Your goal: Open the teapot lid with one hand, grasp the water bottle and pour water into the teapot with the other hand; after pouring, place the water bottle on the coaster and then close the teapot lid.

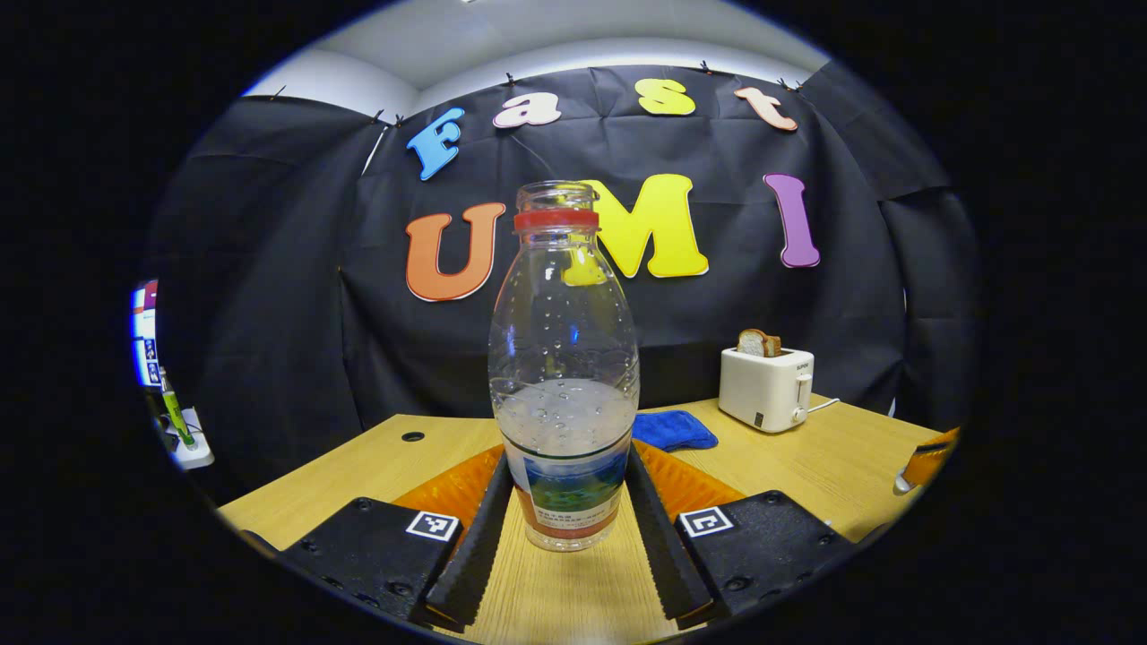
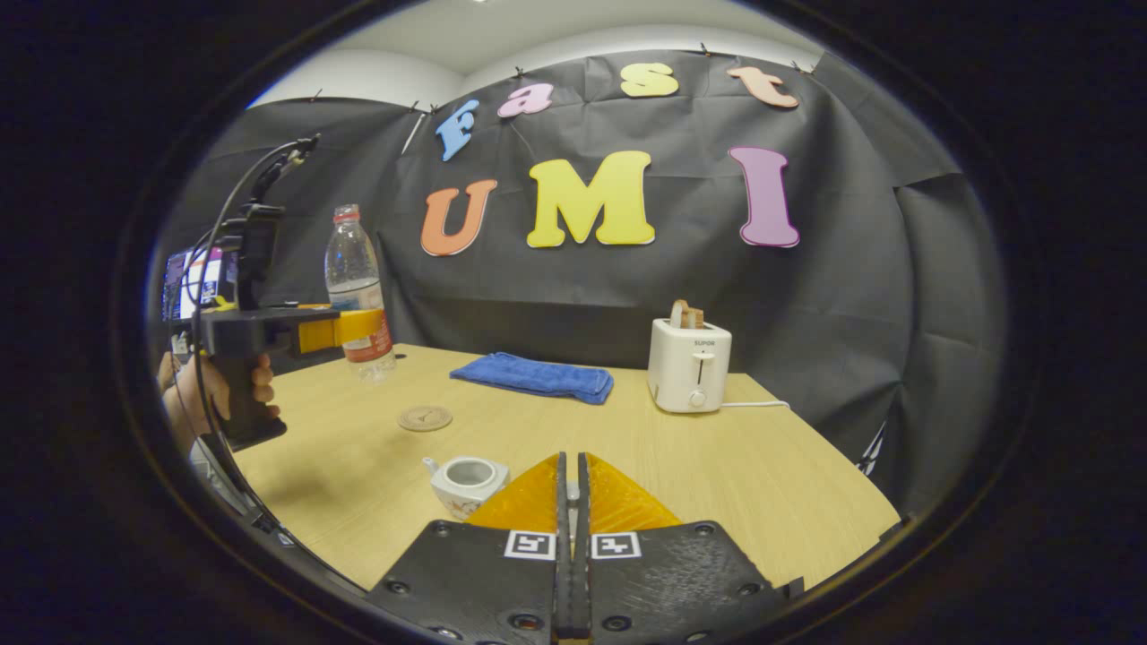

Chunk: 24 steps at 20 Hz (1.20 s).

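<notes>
Hidden: something sits between my right gripper (image 2: 571, 502) fingers, nearly together; I cannot make out whether they clamp it.
Cut off: an orange object (image 1: 927, 459) at the table's right edge.
Clear plastic water bottle (image 1: 563, 376): uncapped, red neck ring, under half full, upright, clamped low by my left gripper (image 1: 563, 528).
Small white ceramic teapot (image 2: 466, 482): lidless, inside unclear, near my right fingers.
Round brown coaster (image 2: 425, 418): bare, between teapot and bottle.
Wooden table (image 2: 717, 466): blue cloth (image 2: 535, 376), white toaster (image 2: 688, 365) holding bread.

A white toaster (image 2: 688, 365) stands on the wooden worktop (image 2: 789, 484) with a slice of bread (image 2: 687, 314) sticking out of its top. A blue cloth (image 2: 534, 375) lies flat near the toaster, well apart from it.
</notes>
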Each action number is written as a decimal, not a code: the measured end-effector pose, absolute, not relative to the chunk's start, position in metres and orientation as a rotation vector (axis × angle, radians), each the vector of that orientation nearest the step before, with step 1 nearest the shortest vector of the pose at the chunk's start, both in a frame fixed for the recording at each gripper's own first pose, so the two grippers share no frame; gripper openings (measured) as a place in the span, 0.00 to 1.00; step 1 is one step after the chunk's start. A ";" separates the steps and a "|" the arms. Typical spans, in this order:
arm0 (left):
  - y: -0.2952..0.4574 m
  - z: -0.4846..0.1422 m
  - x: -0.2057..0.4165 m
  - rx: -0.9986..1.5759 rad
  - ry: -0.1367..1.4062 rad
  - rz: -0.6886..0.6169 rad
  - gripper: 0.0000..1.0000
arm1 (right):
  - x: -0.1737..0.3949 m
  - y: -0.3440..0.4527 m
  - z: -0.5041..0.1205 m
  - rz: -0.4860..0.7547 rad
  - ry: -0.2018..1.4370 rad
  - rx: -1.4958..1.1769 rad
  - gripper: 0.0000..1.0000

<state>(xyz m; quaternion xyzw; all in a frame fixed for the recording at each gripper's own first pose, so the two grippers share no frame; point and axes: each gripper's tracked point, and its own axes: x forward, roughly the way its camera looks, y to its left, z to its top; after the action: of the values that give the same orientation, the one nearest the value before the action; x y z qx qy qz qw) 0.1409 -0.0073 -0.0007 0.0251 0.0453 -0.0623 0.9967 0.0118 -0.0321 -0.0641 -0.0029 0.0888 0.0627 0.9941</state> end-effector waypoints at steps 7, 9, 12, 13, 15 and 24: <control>-0.001 -0.042 0.198 0.006 0.151 -0.143 0.75 | 0.017 -0.048 -0.079 0.082 0.215 -0.009 0.00; 0.000 -0.059 0.211 -0.009 0.175 -0.145 0.75 | 0.019 -0.052 -0.086 0.073 0.232 -0.007 0.00; 0.002 -0.089 0.221 -0.009 0.241 -0.146 0.76 | 0.020 -0.058 -0.089 0.060 0.241 -0.006 0.00; 0.004 -0.096 0.223 0.001 0.256 -0.137 0.76 | 0.021 -0.059 -0.090 0.058 0.244 -0.004 0.00; 0.003 -0.104 0.227 0.003 0.274 -0.139 0.76 | 0.021 -0.061 -0.093 0.054 0.249 -0.003 0.00; -0.002 -0.112 0.229 0.034 0.313 -0.145 0.79 | 0.021 -0.061 -0.093 0.054 0.251 -0.002 0.00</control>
<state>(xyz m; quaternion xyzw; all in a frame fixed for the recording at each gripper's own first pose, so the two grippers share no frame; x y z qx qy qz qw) 0.2292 -0.0015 -0.1122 0.0171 0.1555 -0.0722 0.9851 0.0209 -0.0610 -0.0934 -0.0012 0.1250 0.0267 0.9918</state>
